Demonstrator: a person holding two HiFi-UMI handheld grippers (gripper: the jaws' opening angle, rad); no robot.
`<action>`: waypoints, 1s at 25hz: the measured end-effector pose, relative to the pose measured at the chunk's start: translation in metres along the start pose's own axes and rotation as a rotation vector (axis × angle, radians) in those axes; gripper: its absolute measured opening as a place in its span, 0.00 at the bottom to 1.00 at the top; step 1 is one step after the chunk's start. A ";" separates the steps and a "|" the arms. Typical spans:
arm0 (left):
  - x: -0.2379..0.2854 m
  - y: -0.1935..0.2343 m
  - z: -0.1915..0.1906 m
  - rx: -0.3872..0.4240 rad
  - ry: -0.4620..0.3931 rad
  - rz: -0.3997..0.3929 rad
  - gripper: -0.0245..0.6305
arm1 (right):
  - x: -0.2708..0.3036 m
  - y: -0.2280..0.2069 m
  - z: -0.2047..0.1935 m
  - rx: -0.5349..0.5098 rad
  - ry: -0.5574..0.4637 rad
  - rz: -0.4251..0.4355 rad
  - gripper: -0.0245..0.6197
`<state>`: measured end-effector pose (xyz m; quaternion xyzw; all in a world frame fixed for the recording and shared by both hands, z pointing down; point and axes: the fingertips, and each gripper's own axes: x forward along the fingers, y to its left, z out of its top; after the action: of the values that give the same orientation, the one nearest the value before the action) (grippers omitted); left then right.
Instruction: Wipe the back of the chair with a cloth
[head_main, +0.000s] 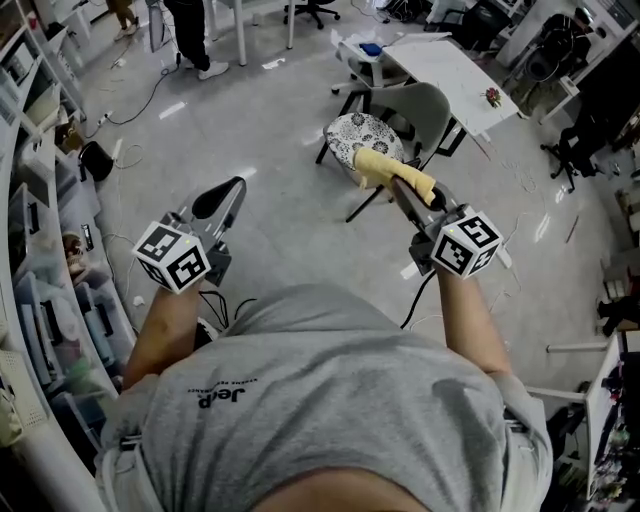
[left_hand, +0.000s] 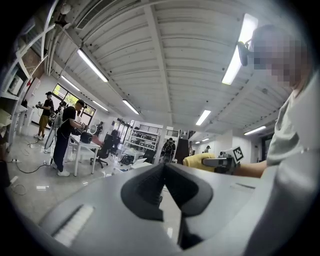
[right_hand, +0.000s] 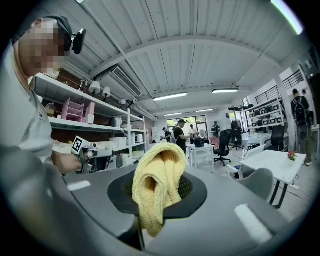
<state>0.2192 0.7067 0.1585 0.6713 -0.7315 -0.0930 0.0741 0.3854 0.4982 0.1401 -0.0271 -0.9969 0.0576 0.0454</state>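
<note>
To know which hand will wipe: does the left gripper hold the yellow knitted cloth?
No; the yellow knitted cloth is clamped in the right gripper instead.

a white bench (head_main: 445, 70) with a small red flower (head_main: 492, 97) stands at upper right; shelves (head_main: 35, 290) line the left wall; a black cable (head_main: 148, 95) trails across the grey floor (head_main: 270, 180).

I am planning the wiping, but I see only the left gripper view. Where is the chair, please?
Observer: The head view shows the chair ahead, to the person's right, beside a white table.
Operator: Is the cloth gripped?
Observer: Yes. The right hand-held gripper is closed on the yellow cloth.
Operator: Does the cloth touch the chair?
Observer: No. The right gripper view shows them well apart.
</note>
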 end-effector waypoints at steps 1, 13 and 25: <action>0.001 -0.002 0.000 0.001 0.001 0.001 0.13 | -0.001 -0.001 0.001 0.003 0.001 0.000 0.12; 0.033 -0.049 -0.007 0.020 -0.010 0.037 0.13 | -0.043 -0.032 0.015 -0.005 -0.018 0.064 0.12; 0.077 -0.061 -0.016 0.020 0.019 0.053 0.13 | -0.046 -0.081 0.007 0.019 -0.023 0.103 0.12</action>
<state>0.2758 0.6248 0.1588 0.6535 -0.7491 -0.0772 0.0767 0.4263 0.4144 0.1387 -0.0772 -0.9941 0.0696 0.0312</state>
